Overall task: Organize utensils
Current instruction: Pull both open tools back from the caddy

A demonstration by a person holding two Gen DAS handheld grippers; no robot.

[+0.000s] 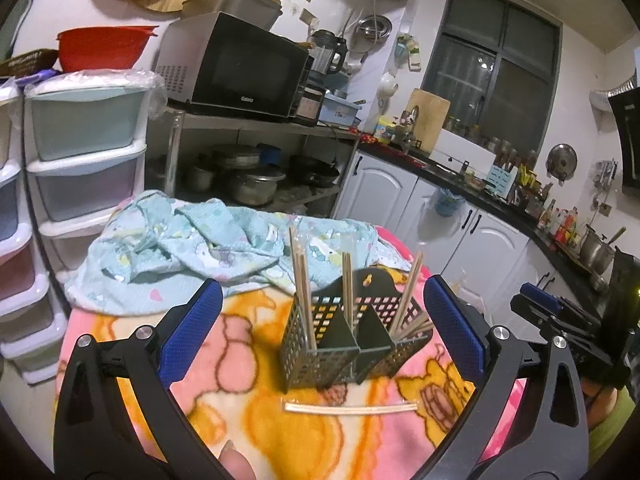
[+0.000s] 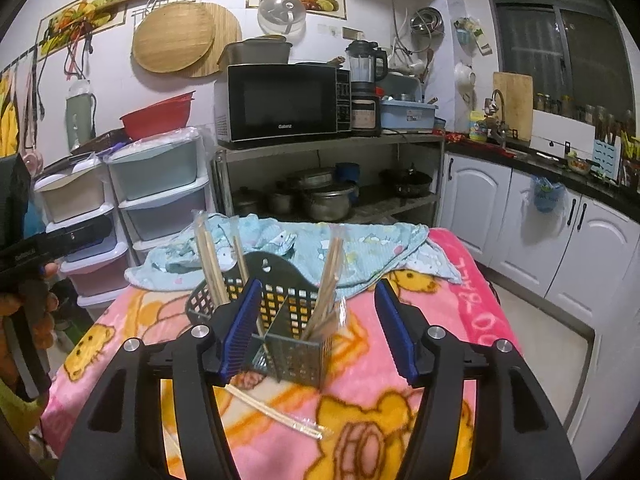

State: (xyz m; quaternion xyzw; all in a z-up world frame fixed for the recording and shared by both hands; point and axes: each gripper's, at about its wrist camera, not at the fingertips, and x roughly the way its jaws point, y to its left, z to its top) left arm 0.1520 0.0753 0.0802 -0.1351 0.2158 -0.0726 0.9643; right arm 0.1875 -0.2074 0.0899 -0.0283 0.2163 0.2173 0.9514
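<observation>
A dark perforated utensil holder (image 1: 352, 344) with three compartments stands on the pink cartoon blanket (image 1: 248, 412). Wrapped wooden chopsticks (image 1: 302, 284) stand upright in its compartments. One wrapped pair of chopsticks (image 1: 350, 409) lies flat on the blanket in front of the holder. My left gripper (image 1: 320, 332) is open and empty, its blue pads either side of the holder, nearer the camera. In the right wrist view the holder (image 2: 280, 320) and the loose chopsticks (image 2: 276, 414) show too. My right gripper (image 2: 320, 332) is open and empty, just before the holder.
A light blue patterned cloth (image 1: 208, 248) lies crumpled at the blanket's far side. Plastic drawer units (image 1: 84, 168) stand to the left. A metal rack with a microwave (image 2: 284, 100) and pots is behind. White cabinets (image 2: 540, 240) run along the right.
</observation>
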